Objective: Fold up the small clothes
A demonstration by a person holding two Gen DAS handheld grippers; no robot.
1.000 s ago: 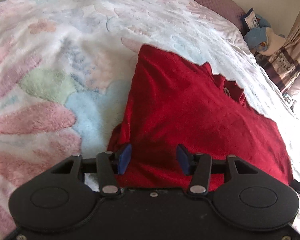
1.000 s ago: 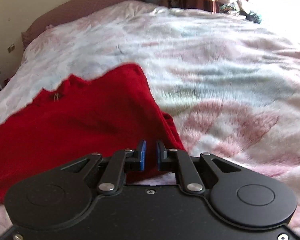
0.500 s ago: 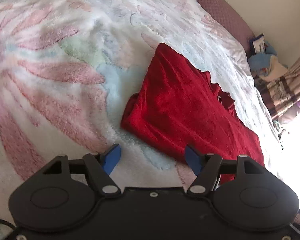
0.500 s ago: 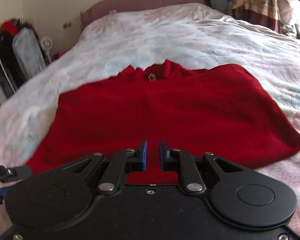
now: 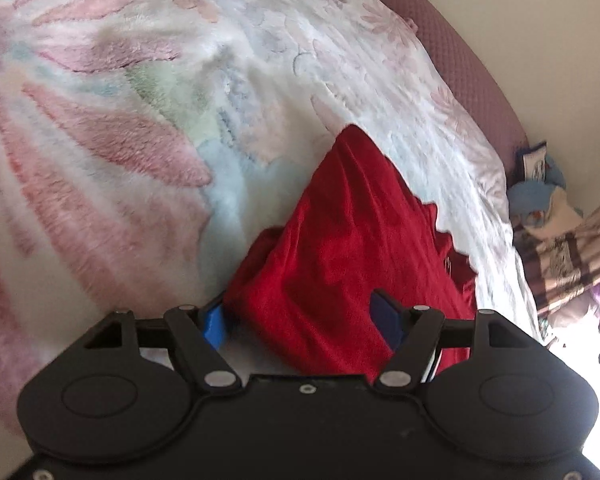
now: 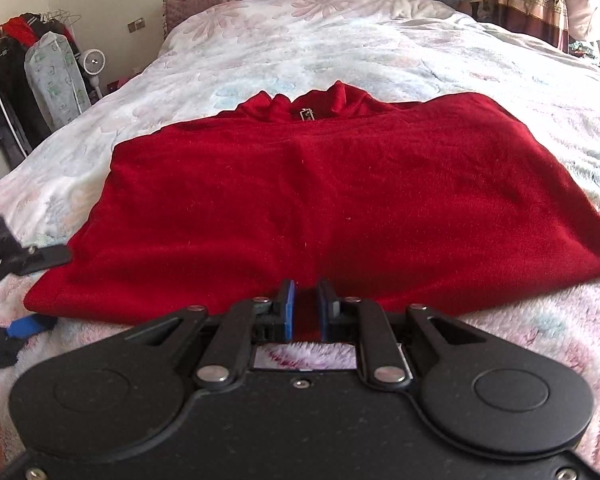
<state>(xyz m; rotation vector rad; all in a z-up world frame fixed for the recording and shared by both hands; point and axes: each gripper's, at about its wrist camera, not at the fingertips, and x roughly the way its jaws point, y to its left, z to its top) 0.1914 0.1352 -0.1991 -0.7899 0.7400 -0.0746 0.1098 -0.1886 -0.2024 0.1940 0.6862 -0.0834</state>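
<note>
Since half a second ago the left gripper (image 5: 302, 322) has come forward, its jaws wide open around the near corner of the red top (image 6: 320, 200). Part of that hem is hidden. Right gripper (image 6: 305, 314) pinches the near hem; the soft, folded top lies on the bed (image 6: 340, 28).

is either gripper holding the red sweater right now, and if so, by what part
The right gripper is nearly shut on the red sweater at the middle of its near hem. The left gripper is open around a corner, not gripping.
</note>
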